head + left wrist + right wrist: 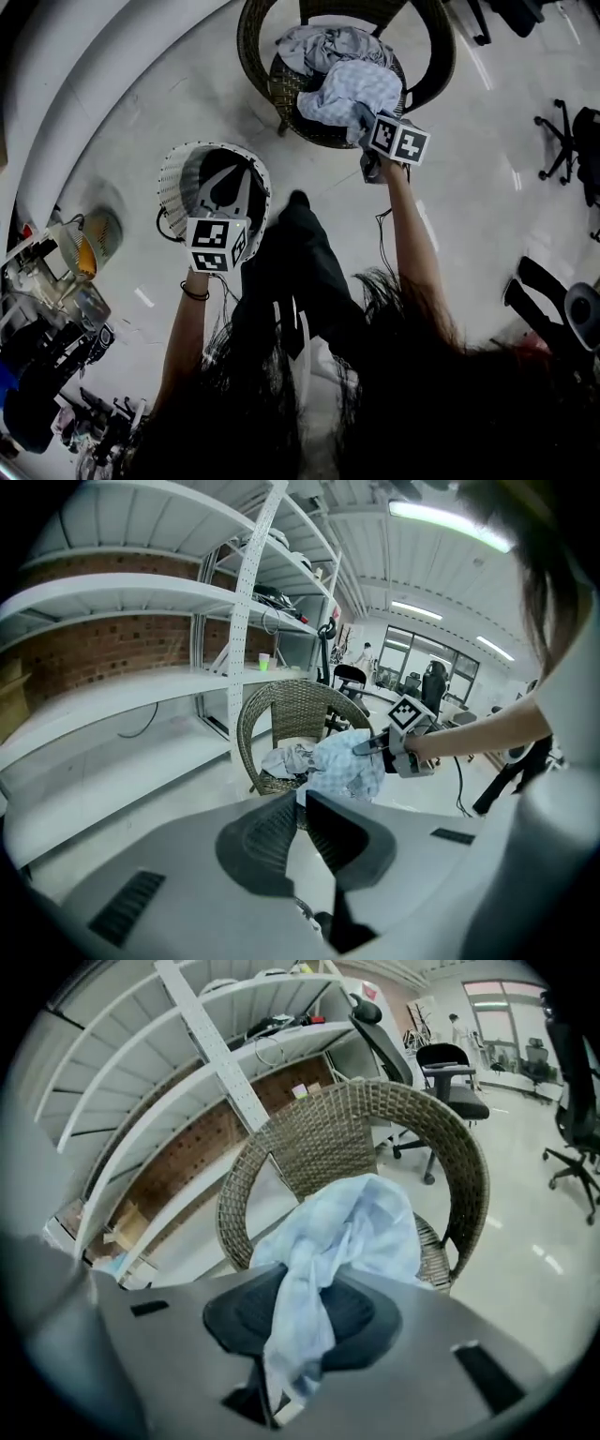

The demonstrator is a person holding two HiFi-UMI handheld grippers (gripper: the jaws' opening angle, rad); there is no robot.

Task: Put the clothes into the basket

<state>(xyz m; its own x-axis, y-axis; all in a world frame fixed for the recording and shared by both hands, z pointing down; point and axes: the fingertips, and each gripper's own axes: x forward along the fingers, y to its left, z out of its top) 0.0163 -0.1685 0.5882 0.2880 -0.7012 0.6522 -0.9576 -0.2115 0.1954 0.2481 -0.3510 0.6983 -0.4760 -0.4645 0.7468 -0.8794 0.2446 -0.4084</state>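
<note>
A wicker chair point(281, 89) stands at the top of the head view with a grey garment point(323, 47) and a light blue garment point(352, 89) piled on its seat. My right gripper point(366, 127) is shut on the light blue garment point(356, 1232), and a fold of it runs down between the pads point(305, 1288). A white ribbed basket point(173, 183) sits on the floor to the left. My left gripper point(228, 178) hangs over the basket, jaw tips together with nothing pinched at them point(300, 803). The left gripper view shows the right gripper point(398, 742) pulling the blue garment point(342, 766).
Long white shelving point(141, 602) curves along the left wall. Black office chairs point(572, 141) stand at the right. Bags and clutter point(56, 281) lie at the lower left. The person's dark trousers point(300, 272) stand between basket and chair.
</note>
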